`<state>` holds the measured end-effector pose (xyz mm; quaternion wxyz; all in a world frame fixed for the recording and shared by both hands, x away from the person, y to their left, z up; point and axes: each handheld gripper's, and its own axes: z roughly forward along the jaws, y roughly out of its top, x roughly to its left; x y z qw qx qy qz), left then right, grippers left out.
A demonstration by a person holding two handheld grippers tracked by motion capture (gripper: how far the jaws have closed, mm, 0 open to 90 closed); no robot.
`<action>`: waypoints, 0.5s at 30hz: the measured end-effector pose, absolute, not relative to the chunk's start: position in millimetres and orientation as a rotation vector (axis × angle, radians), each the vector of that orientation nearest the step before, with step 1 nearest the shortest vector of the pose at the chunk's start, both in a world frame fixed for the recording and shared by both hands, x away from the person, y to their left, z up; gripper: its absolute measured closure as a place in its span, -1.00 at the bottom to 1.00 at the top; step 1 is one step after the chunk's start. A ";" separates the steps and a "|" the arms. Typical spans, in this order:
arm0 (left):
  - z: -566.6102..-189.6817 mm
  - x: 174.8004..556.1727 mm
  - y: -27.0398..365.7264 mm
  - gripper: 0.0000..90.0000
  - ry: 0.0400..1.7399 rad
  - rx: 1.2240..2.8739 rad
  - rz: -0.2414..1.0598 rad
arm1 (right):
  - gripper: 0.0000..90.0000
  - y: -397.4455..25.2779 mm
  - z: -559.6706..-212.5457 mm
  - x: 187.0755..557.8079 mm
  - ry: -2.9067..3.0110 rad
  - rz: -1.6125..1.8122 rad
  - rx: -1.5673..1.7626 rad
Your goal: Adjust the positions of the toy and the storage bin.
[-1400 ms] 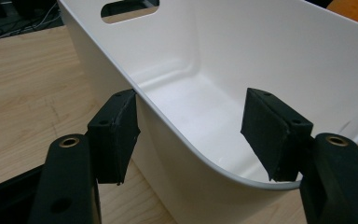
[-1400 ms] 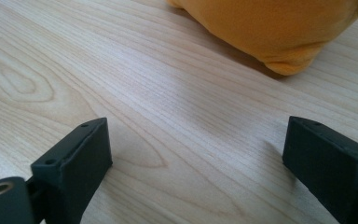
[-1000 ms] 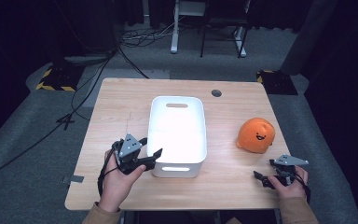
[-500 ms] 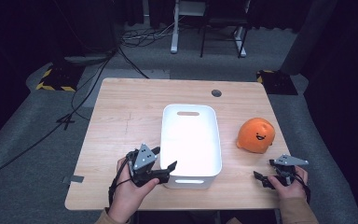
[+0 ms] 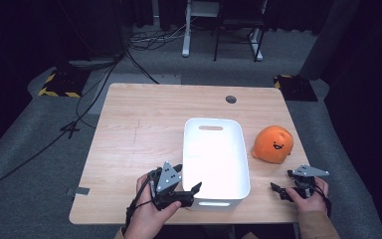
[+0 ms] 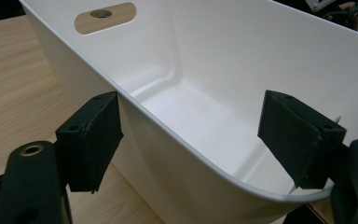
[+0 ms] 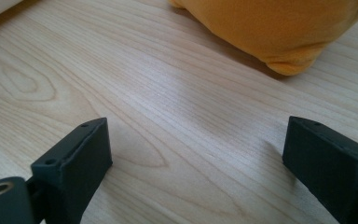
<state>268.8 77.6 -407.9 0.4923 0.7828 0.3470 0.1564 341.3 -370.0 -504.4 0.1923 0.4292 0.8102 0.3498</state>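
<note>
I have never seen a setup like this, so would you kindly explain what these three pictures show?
A person sits at a wooden table, holding hand-operated tongs in each hand. One picture looks down from above; the other two come from cameras riding on each tool. On the table are a white bin and an orange plush toy. The left tongs are open, straddling the bin's near corner wall, one jaw outside, one inside, not clamped. The right tongs are open over bare wood near the toy and hold nothing.
</note>
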 end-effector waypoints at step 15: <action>-406.7 253.5 64.9 -0.59 0.833 1.918 0.398 | -0.82 -369.8 -504.5 341.0 2.277 0.985 1.201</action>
